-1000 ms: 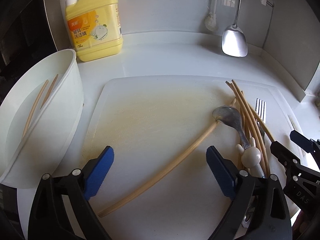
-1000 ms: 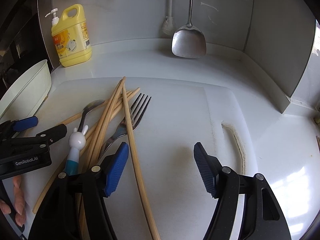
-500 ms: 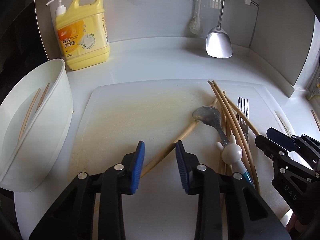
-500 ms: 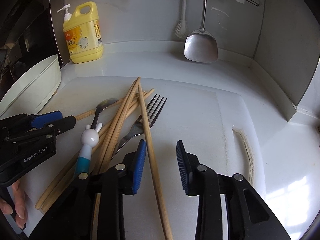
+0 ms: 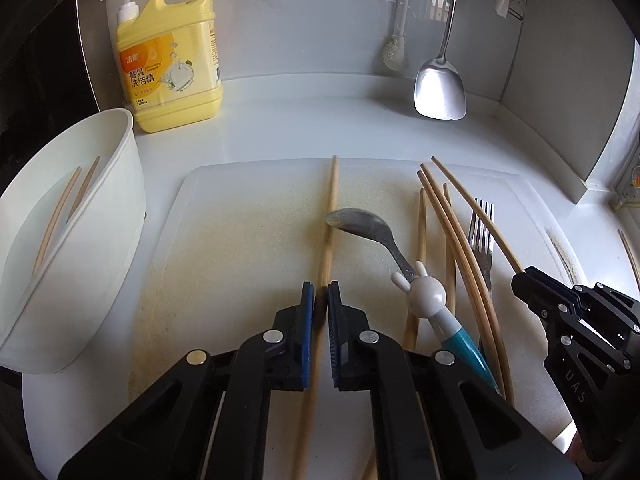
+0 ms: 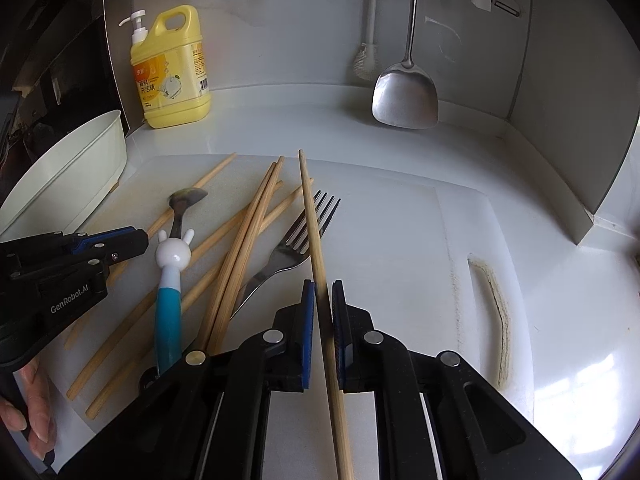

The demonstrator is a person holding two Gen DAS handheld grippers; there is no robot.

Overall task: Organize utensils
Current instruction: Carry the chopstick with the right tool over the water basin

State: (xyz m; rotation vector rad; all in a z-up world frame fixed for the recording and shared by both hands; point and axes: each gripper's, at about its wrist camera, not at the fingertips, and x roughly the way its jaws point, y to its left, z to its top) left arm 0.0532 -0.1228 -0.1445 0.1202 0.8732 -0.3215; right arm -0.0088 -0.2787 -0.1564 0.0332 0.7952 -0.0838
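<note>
Left wrist view shows the left gripper (image 5: 320,300) clenched on one chopstick (image 5: 330,208) on the cutting board (image 5: 240,240), two chopsticks (image 5: 60,208) inside the white bin (image 5: 120,184) at 9 o'clock. Right wrist view shows the right gripper (image 6: 322,300) clamping another chopstick (image 6: 310,208) over the fork (image 6: 296,248); the bin's contents are hidden there.

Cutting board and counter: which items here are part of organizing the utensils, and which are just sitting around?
Belongs to the job:
left gripper shut on a chopstick
right gripper shut on another chopstick
loose chopsticks
fork
rabbit-handled spoon
white holder, two chopsticks inside

Just lying about:
detergent bottle
hanging spatula
brush
</note>
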